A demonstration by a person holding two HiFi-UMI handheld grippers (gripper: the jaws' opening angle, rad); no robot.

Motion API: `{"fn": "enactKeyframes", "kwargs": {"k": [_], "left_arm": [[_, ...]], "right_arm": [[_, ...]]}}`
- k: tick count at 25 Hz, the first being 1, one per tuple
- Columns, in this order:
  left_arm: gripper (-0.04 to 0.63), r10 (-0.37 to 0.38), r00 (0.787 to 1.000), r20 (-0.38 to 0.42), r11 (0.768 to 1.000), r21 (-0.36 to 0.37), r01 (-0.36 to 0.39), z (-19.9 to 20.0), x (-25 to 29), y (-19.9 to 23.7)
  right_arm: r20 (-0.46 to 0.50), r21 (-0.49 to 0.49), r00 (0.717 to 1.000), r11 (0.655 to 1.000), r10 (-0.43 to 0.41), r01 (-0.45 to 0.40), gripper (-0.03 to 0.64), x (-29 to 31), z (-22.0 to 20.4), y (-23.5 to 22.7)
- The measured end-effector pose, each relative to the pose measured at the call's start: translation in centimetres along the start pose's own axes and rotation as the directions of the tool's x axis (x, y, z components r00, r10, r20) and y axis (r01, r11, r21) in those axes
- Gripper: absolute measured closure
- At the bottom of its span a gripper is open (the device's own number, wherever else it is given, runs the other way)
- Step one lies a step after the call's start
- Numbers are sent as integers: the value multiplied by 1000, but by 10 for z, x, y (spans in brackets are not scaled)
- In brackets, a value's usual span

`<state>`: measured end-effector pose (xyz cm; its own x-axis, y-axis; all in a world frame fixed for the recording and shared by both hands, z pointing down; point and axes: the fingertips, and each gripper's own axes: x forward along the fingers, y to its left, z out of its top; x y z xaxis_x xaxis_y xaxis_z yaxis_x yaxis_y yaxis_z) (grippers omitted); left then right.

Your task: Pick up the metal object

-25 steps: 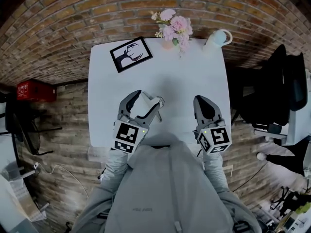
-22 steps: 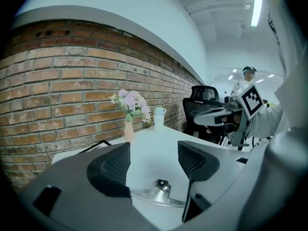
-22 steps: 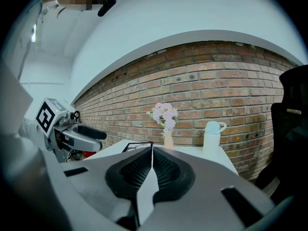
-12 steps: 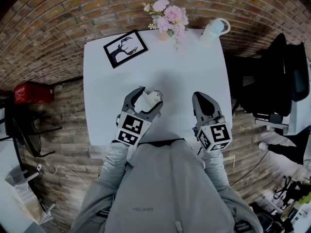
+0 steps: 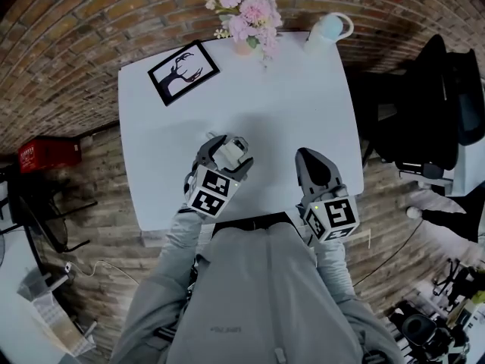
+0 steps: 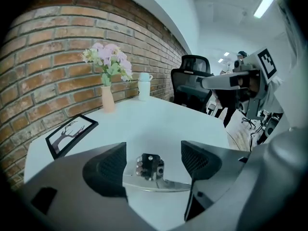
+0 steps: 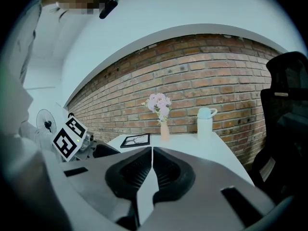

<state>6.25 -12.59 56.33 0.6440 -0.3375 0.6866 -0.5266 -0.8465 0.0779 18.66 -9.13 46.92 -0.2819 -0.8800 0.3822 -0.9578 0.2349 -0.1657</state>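
The metal object [image 5: 229, 152], a shiny bracket with a small block on a flat bar, lies on the white table [image 5: 288, 105] near its front edge. My left gripper [image 5: 226, 144] stands around it, its jaws opening, one on each side of the block. In the left gripper view the object [image 6: 150, 166] sits in the gap of the left gripper [image 6: 154, 154], and neither pad presses on the block. My right gripper [image 5: 309, 156] hovers over the table's front right, shut and with nothing in it; in its own view the right gripper [image 7: 152, 150] shows its pads together.
At the back of the table stand a framed deer picture [image 5: 184, 73], a vase of pink flowers [image 5: 246, 21] and a white jug [image 5: 326, 27]. A black office chair [image 5: 439, 120] is to the right. A red crate [image 5: 45, 154] sits on the floor at the left.
The left gripper has moved forward until its jaws stand on both sides of the metal object. The right gripper has kept its place and stays shut.
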Motion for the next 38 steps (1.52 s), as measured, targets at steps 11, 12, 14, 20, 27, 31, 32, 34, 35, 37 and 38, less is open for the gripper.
{"fn": "enactKeyframes", "kwargs": {"k": [11, 12, 14, 20, 27, 31, 32, 34, 35, 37, 38], "left_arm": [[242, -46, 988, -146, 997, 52, 54, -34, 45, 1], [242, -47, 986, -158, 997, 60, 57, -36, 48, 2], [242, -50, 983, -175, 996, 67, 63, -39, 53, 2], [244, -61, 976, -209, 994, 73, 78, -44, 60, 4], [245, -57, 968, -246, 991, 103, 85, -53, 66, 4], [245, -54, 962, -267, 990, 109, 86, -58, 68, 2], [245, -56, 962, -268, 991, 102, 86, -59, 68, 2], [245, -59, 962, -268, 992, 92, 86, -59, 68, 2], [245, -59, 961, -269, 992, 90, 86, -59, 68, 3], [247, -54, 961, -271, 993, 87, 81, -59, 68, 3], [249, -52, 961, -271, 993, 85, 78, -58, 68, 3]], "right_arm": [[-40, 59, 998, 997, -39, 42, 592, -4, -26, -11], [-42, 60, 998, 997, -40, 43, 592, -4, -26, -12], [-44, 63, 998, 997, -39, 42, 592, -5, -27, -13], [-56, 80, 997, 995, -56, 61, 592, -6, -35, -16], [-53, 90, 996, 993, -69, 74, 592, -7, -37, -14], [-48, 94, 996, 992, -77, 81, 592, -9, -37, -15], [-48, 95, 996, 992, -78, 82, 592, -10, -37, -15], [-48, 97, 996, 992, -79, 83, 592, -10, -37, -14], [-47, 98, 996, 992, -79, 83, 592, -10, -37, -14], [-45, 99, 996, 992, -77, 81, 592, -10, -36, -13], [-44, 98, 996, 992, -76, 80, 592, -10, -36, -13]]}}
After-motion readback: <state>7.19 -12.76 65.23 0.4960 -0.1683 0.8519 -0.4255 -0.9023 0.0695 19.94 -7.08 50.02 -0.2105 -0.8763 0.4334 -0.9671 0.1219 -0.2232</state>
